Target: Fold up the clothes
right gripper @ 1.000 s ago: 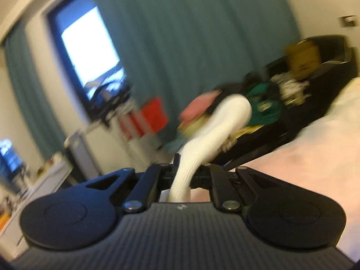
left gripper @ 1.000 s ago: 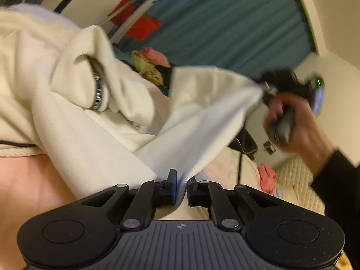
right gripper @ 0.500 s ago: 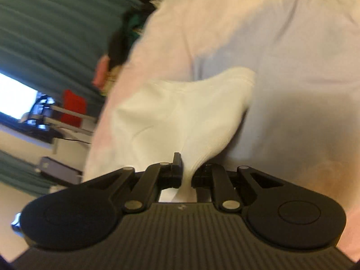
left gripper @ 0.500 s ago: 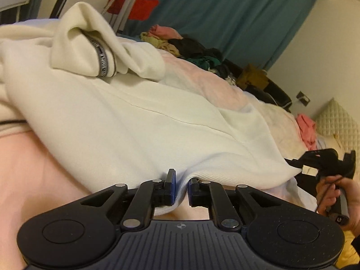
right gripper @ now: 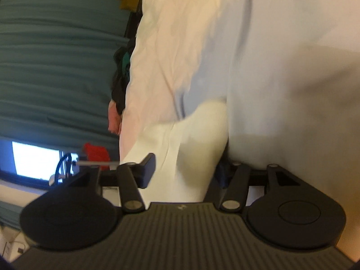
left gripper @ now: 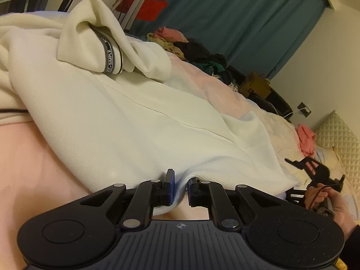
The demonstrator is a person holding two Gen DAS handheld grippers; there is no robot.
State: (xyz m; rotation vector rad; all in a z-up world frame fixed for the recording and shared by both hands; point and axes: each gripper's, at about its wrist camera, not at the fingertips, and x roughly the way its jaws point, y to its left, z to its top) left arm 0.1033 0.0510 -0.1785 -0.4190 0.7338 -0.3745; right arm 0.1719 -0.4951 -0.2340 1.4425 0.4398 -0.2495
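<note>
A cream-white garment (left gripper: 126, 121) with a black-and-white printed waistband (left gripper: 111, 56) lies spread on the pink bed sheet (left gripper: 29, 171). My left gripper (left gripper: 180, 187) is shut on the garment's near hem, low over the bed. My right gripper (right gripper: 184, 168) has its jaws spread wide, with the garment's corner (right gripper: 191, 155) lying loose between them. The right gripper (left gripper: 315, 175) also shows in the left wrist view at the far right, in a hand, beside the garment's corner.
A pile of mixed clothes (left gripper: 195, 51) lies at the bed's far edge before a teal curtain (left gripper: 236, 15). A pink garment (left gripper: 306, 137) and a quilted cream pillow (left gripper: 337, 135) sit at right. A drying rack with a red item (left gripper: 144, 6) stands behind.
The garment was held up stretched between both grippers; it has come down flat on the bed. My right gripper's jaws have opened around the corner. The left grip is unchanged.
</note>
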